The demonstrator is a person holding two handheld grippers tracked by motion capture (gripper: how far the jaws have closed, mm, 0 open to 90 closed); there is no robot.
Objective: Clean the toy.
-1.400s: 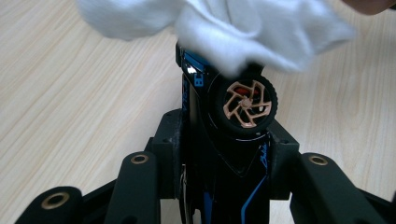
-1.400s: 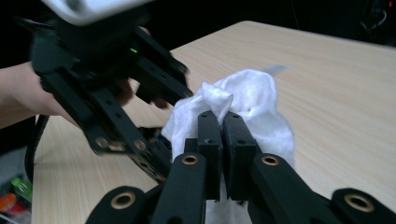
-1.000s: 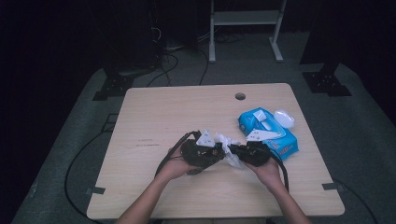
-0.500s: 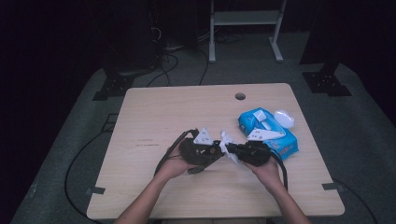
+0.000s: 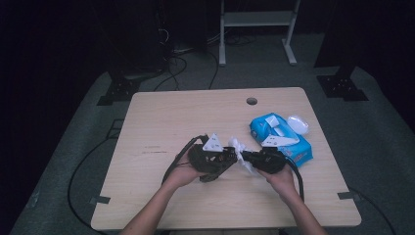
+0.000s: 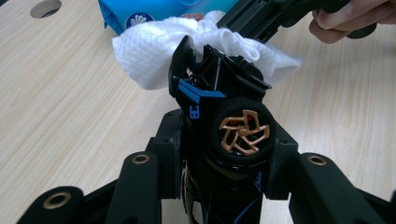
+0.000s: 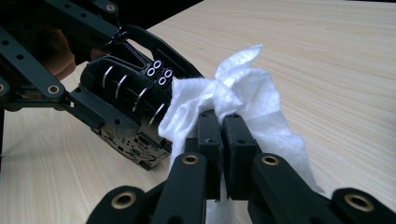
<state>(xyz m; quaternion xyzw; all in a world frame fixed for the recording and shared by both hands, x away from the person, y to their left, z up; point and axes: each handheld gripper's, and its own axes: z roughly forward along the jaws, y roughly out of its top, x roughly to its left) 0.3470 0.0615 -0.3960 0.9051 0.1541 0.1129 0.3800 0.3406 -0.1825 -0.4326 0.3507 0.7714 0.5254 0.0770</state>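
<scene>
My left gripper (image 5: pixel 224 159) is shut on a black toy car (image 6: pixel 224 112) with blue trim and a gold-spoked wheel, held just above the table's front middle. The jaws clamp the car's sides, as the left gripper view (image 6: pixel 229 156) shows. My right gripper (image 5: pixel 244 157) faces it from the right, shut on a crumpled white wipe (image 5: pixel 239 147). In the right gripper view the jaws (image 7: pixel 222 128) pinch the wipe (image 7: pixel 261 107) and press it against the car (image 7: pixel 126 98). The wipe (image 6: pixel 144 56) drapes over the car's far end.
A blue pack of wipes (image 5: pixel 293 142) lies at the right of the wooden table (image 5: pixel 195 117), with a white oval lid (image 5: pixel 297 124) beside it. A cable hole (image 5: pixel 251 101) sits near the far edge. Cables trail from both grippers toward the person.
The right gripper and its wipe have shifted slightly against the car. The left gripper has kept still with the car.
</scene>
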